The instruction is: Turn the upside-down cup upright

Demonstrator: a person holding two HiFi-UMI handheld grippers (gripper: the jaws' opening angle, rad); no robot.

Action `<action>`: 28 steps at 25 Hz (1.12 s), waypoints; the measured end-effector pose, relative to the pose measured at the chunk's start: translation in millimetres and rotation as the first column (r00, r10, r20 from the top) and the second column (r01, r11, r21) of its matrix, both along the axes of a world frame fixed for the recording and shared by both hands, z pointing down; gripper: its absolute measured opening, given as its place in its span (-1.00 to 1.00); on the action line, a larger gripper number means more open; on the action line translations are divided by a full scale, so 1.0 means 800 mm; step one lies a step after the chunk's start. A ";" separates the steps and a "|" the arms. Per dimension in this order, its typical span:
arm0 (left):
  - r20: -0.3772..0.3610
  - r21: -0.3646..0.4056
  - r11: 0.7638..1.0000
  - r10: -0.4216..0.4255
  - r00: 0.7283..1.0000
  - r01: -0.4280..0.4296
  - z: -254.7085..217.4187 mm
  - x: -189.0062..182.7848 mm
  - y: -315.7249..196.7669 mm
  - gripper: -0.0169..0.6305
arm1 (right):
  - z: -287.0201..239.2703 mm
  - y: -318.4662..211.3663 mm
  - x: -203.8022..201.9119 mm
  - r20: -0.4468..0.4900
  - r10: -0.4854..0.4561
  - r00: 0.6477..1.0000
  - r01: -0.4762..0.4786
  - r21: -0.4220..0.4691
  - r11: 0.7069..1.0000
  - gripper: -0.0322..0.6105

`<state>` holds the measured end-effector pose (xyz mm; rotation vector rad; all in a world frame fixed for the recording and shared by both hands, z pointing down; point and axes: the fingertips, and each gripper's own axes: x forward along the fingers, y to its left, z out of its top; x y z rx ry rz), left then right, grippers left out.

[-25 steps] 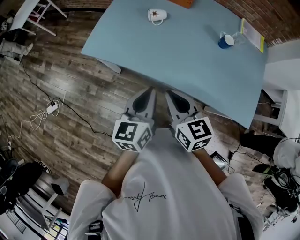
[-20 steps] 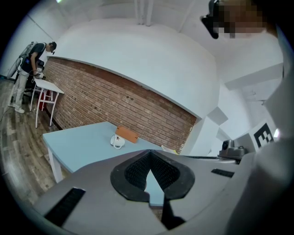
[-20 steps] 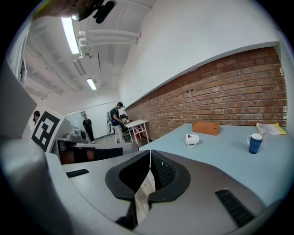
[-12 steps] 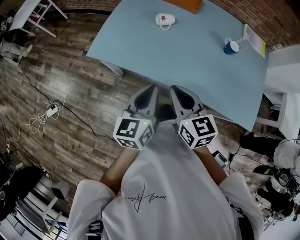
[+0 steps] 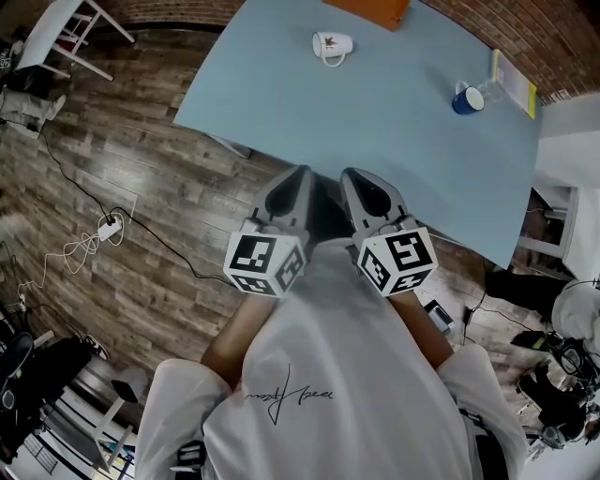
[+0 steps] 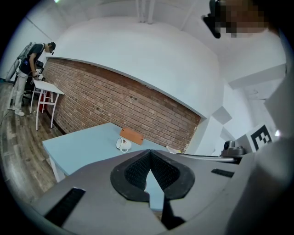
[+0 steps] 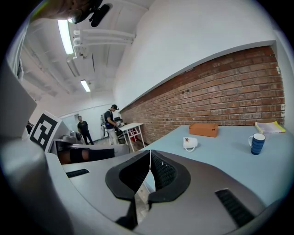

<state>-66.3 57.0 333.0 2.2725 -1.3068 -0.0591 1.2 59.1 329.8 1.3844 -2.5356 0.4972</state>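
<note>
Grey plastic comes nearest: two grippers, the left gripper (image 5: 301, 174) and the right gripper (image 5: 346, 174), side by side at the person's chest, each with its jaws closed tip to tip on nothing. Beyond them is one pale blue table (image 5: 394, 141). On it are two cups. The white cup (image 5: 333, 44) sits at twelve o'clock, well apart from both grippers; it seems to lie on its side with the handle toward the person, though it is too small to be sure. A blue cup (image 5: 466, 98) stands upright at two o'clock. Farthest is one orange-brown box (image 5: 367, 8), just past the white cup. The risks, as I judge them: closed jaws reaching the cup would shove or roll it rather than grip it; a pinch on the rim or handle could slip mid-turn; a wide swing might knock the box
</note>
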 end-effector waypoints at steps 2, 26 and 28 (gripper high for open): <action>0.006 0.001 1.000 0.005 1.000 -0.005 0.000 0.001 -0.014 -0.92 | 0.000 -0.013 0.002 0.005 0.009 1.000 -0.009 0.001 1.000 -0.83; 0.058 -0.103 0.994 0.039 0.998 -0.032 0.031 0.002 -0.186 -0.92 | 0.024 -0.184 0.017 0.044 0.078 0.996 -0.075 -0.083 0.994 -0.83; 0.061 -0.114 0.993 0.050 0.997 -0.043 0.034 0.006 -0.197 -0.92 | 0.028 -0.194 0.023 0.044 0.090 0.995 -0.086 -0.091 0.992 -0.83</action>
